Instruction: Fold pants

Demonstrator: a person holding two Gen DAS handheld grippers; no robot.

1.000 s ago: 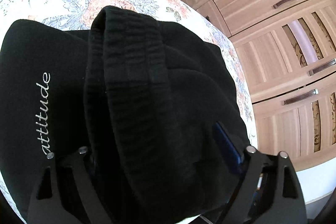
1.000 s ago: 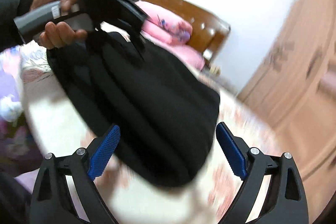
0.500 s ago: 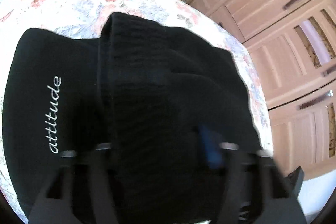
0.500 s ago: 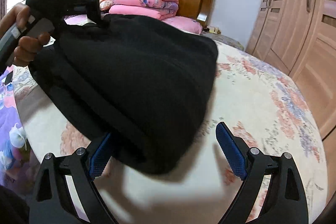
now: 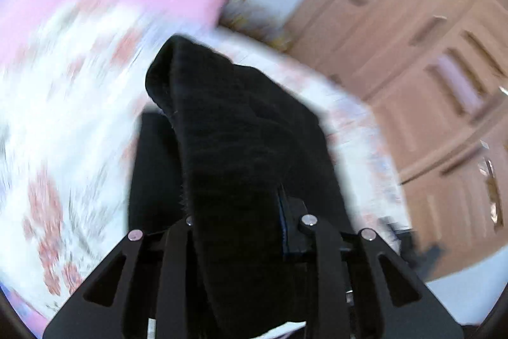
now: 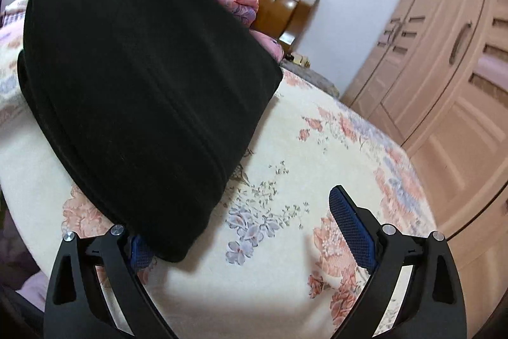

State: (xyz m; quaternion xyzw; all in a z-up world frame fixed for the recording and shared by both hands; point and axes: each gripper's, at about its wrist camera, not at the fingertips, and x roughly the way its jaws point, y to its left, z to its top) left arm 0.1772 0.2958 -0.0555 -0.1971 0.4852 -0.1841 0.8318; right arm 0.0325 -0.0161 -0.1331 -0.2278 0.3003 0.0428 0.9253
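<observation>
- Over a floral cream bedspread (image 6: 285, 275), the black two-finger left gripper (image 5: 236, 212) is closing its jaws on a thick fold of the black knitted pants (image 5: 235, 142); its left pad is buried in cloth.
- That view is badly blurred.
- The right gripper (image 6: 254, 231) stands wide apart, gripping nothing; the raised pants cover its left blue pad (image 6: 139, 250).

Matt black knit pants (image 6: 136, 91), floral cloth bedspread (image 6: 285, 167), glossy wooden headboard (image 6: 279, 2)
</observation>
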